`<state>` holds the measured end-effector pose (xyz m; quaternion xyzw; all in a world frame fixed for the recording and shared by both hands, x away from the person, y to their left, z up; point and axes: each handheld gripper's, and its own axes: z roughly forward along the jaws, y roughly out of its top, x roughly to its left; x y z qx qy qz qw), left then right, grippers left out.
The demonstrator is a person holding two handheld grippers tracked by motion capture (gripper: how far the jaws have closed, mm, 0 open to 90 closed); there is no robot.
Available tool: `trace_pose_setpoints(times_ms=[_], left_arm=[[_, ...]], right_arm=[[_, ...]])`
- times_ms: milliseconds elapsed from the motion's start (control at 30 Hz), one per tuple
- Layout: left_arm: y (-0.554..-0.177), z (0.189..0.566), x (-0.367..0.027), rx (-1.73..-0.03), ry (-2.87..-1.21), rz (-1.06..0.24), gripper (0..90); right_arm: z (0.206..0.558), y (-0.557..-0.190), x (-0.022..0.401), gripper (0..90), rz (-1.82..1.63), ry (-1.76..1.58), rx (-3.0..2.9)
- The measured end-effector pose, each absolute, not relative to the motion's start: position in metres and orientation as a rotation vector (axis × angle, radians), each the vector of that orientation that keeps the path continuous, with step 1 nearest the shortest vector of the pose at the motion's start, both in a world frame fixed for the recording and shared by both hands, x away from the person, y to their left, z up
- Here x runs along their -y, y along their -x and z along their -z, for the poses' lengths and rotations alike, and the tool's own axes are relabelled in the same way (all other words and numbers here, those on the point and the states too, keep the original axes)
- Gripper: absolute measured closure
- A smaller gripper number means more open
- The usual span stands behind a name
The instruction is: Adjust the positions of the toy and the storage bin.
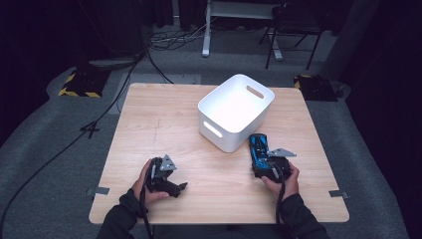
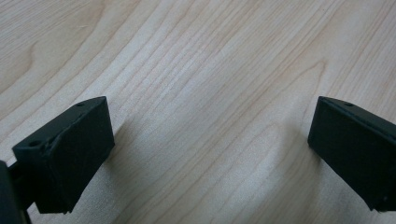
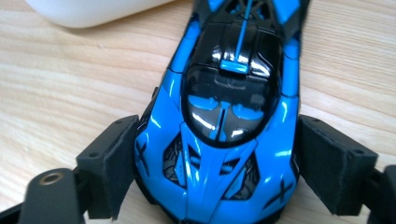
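At a pale wooden table (image 1: 164, 124) in a dim workroom, I have the right gripper (image 3: 219, 182) set around the nose of a glossy blue and black toy sports car (image 3: 229, 107), which sits on the tabletop just beside the near corner of a white plastic bin with cut-out handles (image 1: 236, 110). In the right gripper view the jaws flank the car's front on both sides; the left pad (image 3: 112, 163) looks pressed to the bodywork, while on the other side I cannot say for sure that the pad touches, so I read this as a grip being taken rather than a firm hold. The left gripper (image 2: 210, 154) rests low near the table's front edge, its jaws spread wide over bare wood with nothing between them.

My judgement: the step in hand is grasping the car, with the bin as the likely destination. The next move calls for a secure squeeze on the slick, tapered bodywork, then a lift high enough to clear the bin's rim before carrying it over the opening.

Beyond the table lie grey carpet, trailing black cables (image 1: 74, 134), yellow-and-black striped floor blocks (image 1: 79, 84) and a dark chair (image 1: 293, 30) at the back
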<state>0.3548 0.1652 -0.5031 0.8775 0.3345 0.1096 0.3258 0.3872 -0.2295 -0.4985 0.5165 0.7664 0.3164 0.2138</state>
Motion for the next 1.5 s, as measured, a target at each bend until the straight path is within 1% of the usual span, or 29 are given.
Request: trace_pose_setpoints(times_ms=[100,233,467,733,767,800,1100,1200,1267,1500], left_arm=[[-0.355,0.503,-0.165,-0.876,-2.298,-0.287,0.6],[-0.355,0.503,-0.165,-0.874,-2.298,-0.288,0.6],[-0.356,0.503,-0.164,-0.869,-2.295,-0.296,0.5],[-0.356,0.503,-0.165,-0.867,-2.298,-0.296,0.5],[-0.356,0.503,-0.164,-0.877,-2.291,-0.300,0.5],[-0.356,0.504,-0.163,-0.880,-2.290,-0.277,0.4],[-0.356,0.503,-0.163,-0.883,-2.291,-0.287,0.4],[-0.356,0.504,-0.163,-0.880,-2.290,-0.287,0.4],[-0.356,0.504,-0.163,-0.880,-2.290,-0.287,0.4],[-0.356,0.504,-0.162,-0.884,-2.289,-0.279,0.5]], right_arm=[[0.497,-0.386,0.245,24.8,-0.889,-1.410,-2.148],[0.499,-0.387,0.270,25.1,-0.947,-1.301,-2.218],[0.499,-0.384,0.295,25.6,-0.986,-1.164,-2.307],[0.501,-0.367,0.337,25.6,-1.040,-1.042,-2.372],[0.501,-0.367,0.337,25.6,-1.040,-1.042,-2.372],[0.502,-0.365,0.341,25.3,-1.059,-1.032,-2.368],[0.503,-0.372,0.336,24.6,-1.092,-1.069,-2.359],[0.503,-0.376,0.330,23.2,-1.086,-1.086,-2.340],[0.503,-0.381,0.324,19.8,-1.050,-1.076,-2.352],[0.503,-0.380,0.328,19.6,-1.048,-1.066,-2.359]])
